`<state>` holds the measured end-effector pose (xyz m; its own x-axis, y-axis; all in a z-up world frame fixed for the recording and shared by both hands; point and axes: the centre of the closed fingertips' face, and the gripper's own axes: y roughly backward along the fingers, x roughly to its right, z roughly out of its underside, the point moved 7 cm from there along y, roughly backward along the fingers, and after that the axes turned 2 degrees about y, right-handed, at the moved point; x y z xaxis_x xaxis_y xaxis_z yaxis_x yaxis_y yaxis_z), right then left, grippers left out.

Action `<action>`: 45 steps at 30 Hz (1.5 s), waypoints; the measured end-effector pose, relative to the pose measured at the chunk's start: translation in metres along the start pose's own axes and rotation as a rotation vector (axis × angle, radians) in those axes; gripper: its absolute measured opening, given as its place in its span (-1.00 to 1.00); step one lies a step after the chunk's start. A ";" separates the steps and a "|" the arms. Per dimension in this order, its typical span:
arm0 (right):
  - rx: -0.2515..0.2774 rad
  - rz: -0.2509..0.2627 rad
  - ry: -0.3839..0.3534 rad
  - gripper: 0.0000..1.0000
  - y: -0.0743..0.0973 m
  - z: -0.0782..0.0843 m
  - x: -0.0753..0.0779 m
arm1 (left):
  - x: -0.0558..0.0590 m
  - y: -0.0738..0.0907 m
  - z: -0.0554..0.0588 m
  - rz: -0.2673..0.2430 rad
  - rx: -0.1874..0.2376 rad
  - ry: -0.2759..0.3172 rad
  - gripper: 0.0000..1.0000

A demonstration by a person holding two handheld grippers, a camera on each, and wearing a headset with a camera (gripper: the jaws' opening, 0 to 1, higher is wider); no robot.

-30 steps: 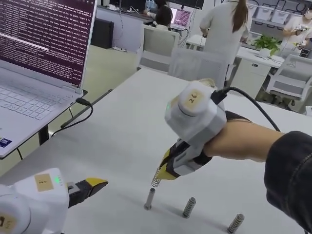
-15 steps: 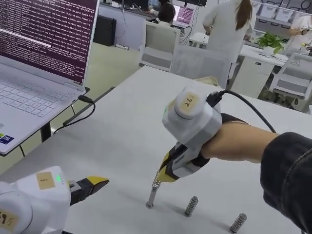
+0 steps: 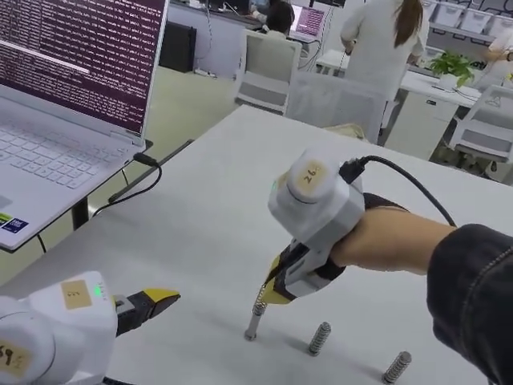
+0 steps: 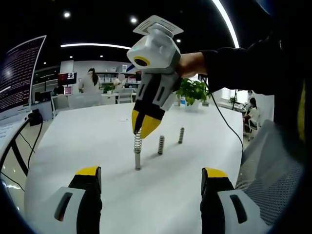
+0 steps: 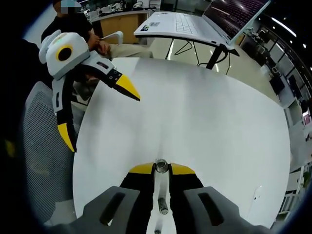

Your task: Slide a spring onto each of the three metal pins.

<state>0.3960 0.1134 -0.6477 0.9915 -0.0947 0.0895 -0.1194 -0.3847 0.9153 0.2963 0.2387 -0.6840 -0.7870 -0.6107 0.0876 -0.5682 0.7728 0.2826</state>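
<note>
Right claw (image 3: 270,293) is clamped shut on a spring (image 4: 137,142), holding it upright right over the left pin (image 3: 252,326). The spring's bottom end meets the top of the pin, but I can't tell how far down it's actually threaded. In the right gripper view the spring sits squeezed between the two yellow tips.

Two more springs stand upright in a row to the right of that pin. There's a middle spring (image 3: 319,338) and a right spring (image 3: 396,367), each with a bit of metal showing at the top. They're apart from each other and neither claw is touching them.

Left claw (image 4: 151,171) hangs low at the near left with its tips wide apart and nothing between them. It points toward the pins and is well apart from them. A small green light (image 3: 97,291) glows on its body.

The surface (image 3: 208,200) is plain white. At its far left an open laptop (image 3: 48,152) sits on a raised stand, with a black cable (image 3: 136,188) running off its corner. The screen is purple with lines of white terminal text, too small to read.

Behind that it's an open office: pale chairs (image 3: 268,72), more desks, a green plant (image 3: 453,68), and a person in white (image 3: 377,40) standing with their back turned.

Writing-wise, a tan sticker (image 3: 309,175) on the right claw's body has a handwritten number that looks like "26". The left claw has tan stickers too, but I can't make those out.
</note>
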 end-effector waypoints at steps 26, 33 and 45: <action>-0.007 -0.006 -0.005 -0.84 -0.026 0.008 -0.002 | 0.000 -0.001 0.007 0.000 -0.015 0.014 0.63; -0.012 0.002 -0.020 -0.84 -0.033 0.012 0.000 | 0.000 -0.001 0.008 0.001 -0.018 0.015 0.63; -0.028 0.011 -0.031 -0.83 -0.041 0.019 0.003 | 0.000 -0.001 0.009 0.000 -0.023 0.020 0.63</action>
<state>0.4028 0.1119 -0.6927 0.9880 -0.1271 0.0877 -0.1281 -0.3580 0.9249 0.2949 0.2397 -0.6933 -0.7819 -0.6141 0.1070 -0.5624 0.7689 0.3041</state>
